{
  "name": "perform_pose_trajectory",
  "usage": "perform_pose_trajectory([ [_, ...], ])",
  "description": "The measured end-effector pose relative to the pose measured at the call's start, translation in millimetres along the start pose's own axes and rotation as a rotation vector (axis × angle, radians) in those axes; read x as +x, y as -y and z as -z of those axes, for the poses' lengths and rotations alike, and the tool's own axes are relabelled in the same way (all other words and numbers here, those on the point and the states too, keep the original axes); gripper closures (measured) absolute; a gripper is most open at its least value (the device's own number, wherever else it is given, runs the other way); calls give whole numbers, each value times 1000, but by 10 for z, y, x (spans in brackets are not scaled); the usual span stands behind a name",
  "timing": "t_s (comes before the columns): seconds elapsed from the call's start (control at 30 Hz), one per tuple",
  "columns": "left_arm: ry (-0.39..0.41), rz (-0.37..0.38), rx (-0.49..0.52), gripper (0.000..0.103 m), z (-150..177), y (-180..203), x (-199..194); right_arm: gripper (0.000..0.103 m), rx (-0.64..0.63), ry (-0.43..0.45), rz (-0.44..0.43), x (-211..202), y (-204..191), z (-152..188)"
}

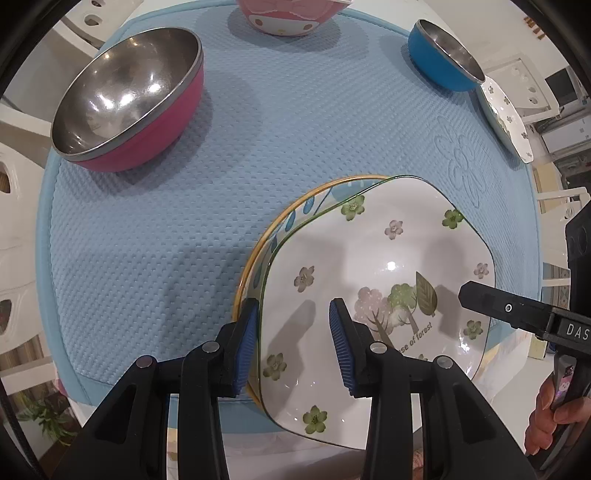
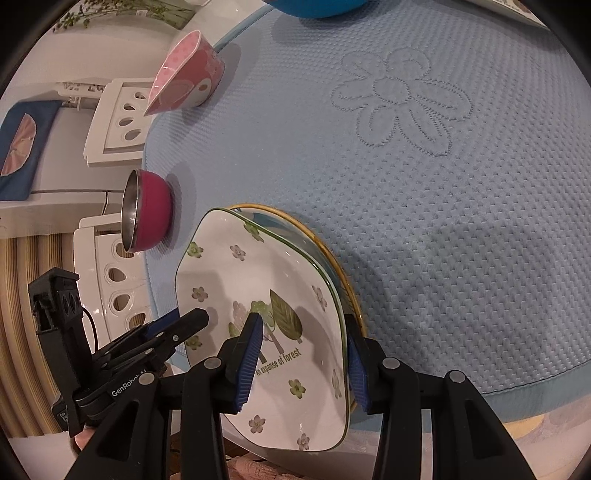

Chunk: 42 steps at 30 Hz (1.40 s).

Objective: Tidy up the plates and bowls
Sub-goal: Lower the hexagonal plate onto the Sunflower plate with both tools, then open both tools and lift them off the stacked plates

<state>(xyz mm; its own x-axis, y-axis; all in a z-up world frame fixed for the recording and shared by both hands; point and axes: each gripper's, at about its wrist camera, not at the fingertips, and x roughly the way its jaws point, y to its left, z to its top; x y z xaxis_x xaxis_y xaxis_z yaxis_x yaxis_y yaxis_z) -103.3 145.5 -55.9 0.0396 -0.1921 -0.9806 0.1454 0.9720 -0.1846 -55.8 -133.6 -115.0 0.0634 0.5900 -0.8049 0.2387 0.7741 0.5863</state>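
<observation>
A white square-cornered plate (image 1: 373,254) (image 2: 236,280) with flowers and a tree print lies over a round yellow-rimmed plate (image 1: 291,218) (image 2: 325,243) at the near edge of the blue mat (image 1: 258,147). My left gripper (image 1: 293,325) straddles the white plate's left rim, one pad outside and one inside, shut on it. My right gripper (image 2: 304,343) grips the opposite rim the same way. Each gripper shows in the other's view: the right gripper (image 1: 476,295) and the left gripper (image 2: 192,321). The white plate overhangs the mat's front edge.
A pink steel-lined bowl (image 1: 125,103) (image 2: 147,214) stands at the far left. A pink cartoon bowl (image 1: 291,16) (image 2: 188,74) and a blue steel-lined bowl (image 1: 443,59) (image 2: 317,7) stand at the back. Another flowered plate (image 1: 506,114) lies at the right. White chairs ring the table.
</observation>
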Motion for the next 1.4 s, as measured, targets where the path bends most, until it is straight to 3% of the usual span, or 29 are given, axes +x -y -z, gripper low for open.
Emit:
perform_pose_trajectory([
  [0.57,17,0,-19,67,23,-43,-68,61,5,61,0,-138,26,-33],
  [0.93,15,1,-41,67,30,-38,-70,50,-124,49,117,-8,-289,-32],
  [1.4,41,-15,-95,67,27,-56,-304,48,-83,42,50,-116,-58,-58],
])
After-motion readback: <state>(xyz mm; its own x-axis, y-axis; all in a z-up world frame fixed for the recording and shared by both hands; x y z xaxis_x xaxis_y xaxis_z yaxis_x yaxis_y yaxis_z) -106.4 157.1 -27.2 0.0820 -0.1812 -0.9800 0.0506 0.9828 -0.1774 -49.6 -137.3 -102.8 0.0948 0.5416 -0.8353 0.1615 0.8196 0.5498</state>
